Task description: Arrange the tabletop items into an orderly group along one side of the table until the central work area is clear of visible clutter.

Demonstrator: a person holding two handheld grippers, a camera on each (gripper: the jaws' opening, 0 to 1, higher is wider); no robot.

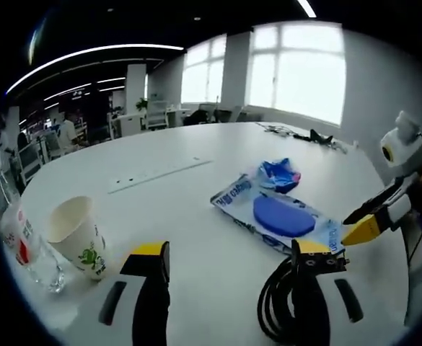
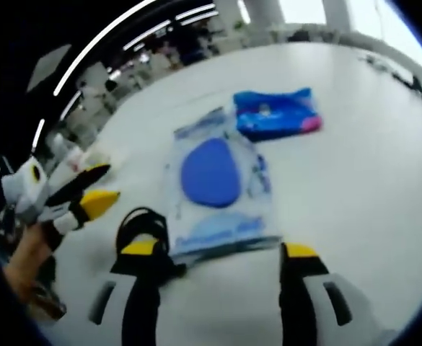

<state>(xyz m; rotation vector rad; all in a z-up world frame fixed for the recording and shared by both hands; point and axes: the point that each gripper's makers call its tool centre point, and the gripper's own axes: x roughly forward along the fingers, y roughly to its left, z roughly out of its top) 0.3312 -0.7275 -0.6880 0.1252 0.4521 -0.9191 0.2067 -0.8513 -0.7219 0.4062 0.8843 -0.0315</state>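
Note:
A clear plastic package [image 1: 283, 215] with a blue oval inside lies flat on the white table [image 1: 196, 209], and a small blue pouch [image 1: 279, 173] sits just beyond it. A coiled black cable [image 1: 274, 310] rests against my left gripper's [image 1: 231, 259] right jaw; the jaws stand open and hold nothing. A paper cup [image 1: 77, 234] and a clear bottle [image 1: 30, 249] stand at the left. My right gripper [image 2: 219, 252] is open, with the near edge of the package [image 2: 214, 180] between its jaws. The cable [image 2: 142, 225] lies by its left jaw, the pouch [image 2: 275, 112] beyond.
The right gripper [image 1: 369, 220] reaches in from the right, towards the package. In the right gripper view the left gripper [image 2: 88, 189] comes in from the left, held by a hand [image 2: 27, 263]. A flush socket strip [image 1: 160, 173] and loose cables [image 1: 311, 135] lie farther off.

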